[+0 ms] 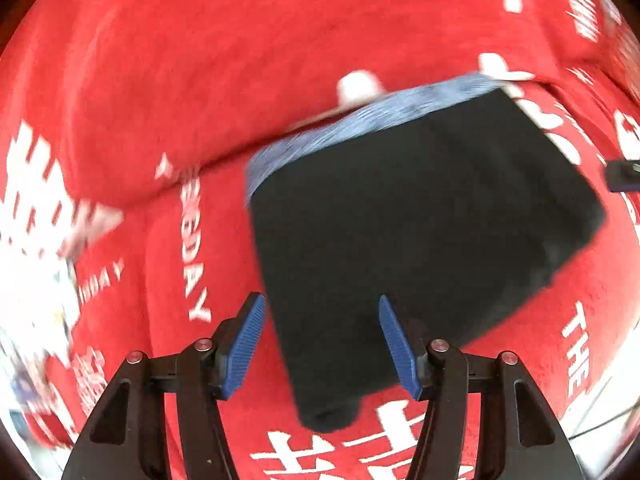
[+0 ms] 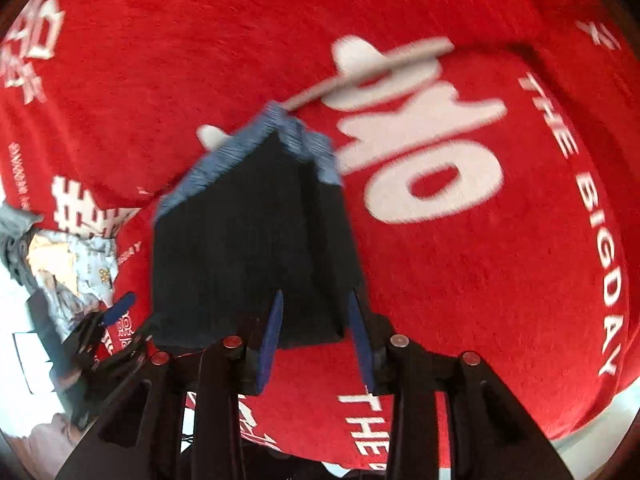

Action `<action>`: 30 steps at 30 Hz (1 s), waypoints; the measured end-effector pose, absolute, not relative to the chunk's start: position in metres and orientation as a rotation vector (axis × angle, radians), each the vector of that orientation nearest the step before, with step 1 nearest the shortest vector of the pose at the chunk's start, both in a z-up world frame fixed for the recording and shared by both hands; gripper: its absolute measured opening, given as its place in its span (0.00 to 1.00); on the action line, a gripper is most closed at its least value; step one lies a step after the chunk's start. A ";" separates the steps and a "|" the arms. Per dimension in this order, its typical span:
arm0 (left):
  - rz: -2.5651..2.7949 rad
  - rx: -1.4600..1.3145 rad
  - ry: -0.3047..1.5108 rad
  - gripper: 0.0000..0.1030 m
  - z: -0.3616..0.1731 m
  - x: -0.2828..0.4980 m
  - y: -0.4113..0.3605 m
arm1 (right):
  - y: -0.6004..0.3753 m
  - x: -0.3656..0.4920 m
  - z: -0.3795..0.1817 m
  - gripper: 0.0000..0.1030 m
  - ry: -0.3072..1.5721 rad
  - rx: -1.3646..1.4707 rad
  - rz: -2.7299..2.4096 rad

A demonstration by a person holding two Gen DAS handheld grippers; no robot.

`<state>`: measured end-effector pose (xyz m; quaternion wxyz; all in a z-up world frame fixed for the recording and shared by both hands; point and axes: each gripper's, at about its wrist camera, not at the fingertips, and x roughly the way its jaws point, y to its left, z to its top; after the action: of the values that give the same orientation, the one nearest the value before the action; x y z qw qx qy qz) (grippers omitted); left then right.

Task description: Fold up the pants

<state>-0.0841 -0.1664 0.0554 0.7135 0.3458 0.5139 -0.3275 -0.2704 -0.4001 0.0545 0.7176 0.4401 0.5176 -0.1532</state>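
The pants (image 1: 404, 236) are black with a blue-grey waistband (image 1: 360, 124) and lie folded on a red blanket (image 1: 200, 60). My left gripper (image 1: 322, 346) is open, its blue pads either side of the pants' near edge, above the cloth. In the right wrist view the pants (image 2: 248, 240) lie with the waistband (image 2: 224, 152) at the far end. My right gripper (image 2: 316, 336) is open, with the near right corner of the pants between its pads. The left gripper's fingers (image 2: 116, 312) show at the left.
The red blanket (image 2: 480, 260) with white lettering covers the whole surface and has folds at the far left. A crumpled patterned cloth (image 2: 68, 264) lies at the left edge. The right gripper's tip (image 1: 624, 176) shows at the right edge.
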 end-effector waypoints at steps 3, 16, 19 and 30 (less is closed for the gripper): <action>-0.705 0.707 1.257 0.67 0.035 -0.070 -0.157 | -0.384 -0.250 0.058 0.36 1.164 0.897 -0.289; -0.691 0.580 1.369 0.77 0.026 -0.050 -0.145 | -0.349 -0.230 0.023 0.36 1.311 0.794 -0.380; -0.699 0.581 1.375 0.77 0.027 -0.046 -0.142 | -0.344 -0.227 0.024 0.38 1.321 0.779 -0.407; -0.745 0.570 1.411 0.77 0.038 -0.028 -0.129 | -0.334 -0.214 0.039 0.47 1.318 0.806 -0.509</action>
<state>-0.0282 -0.1287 0.0380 0.6620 0.2522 0.6241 -0.3295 -0.2144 -0.3337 0.0395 0.6870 0.3601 0.5888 -0.2275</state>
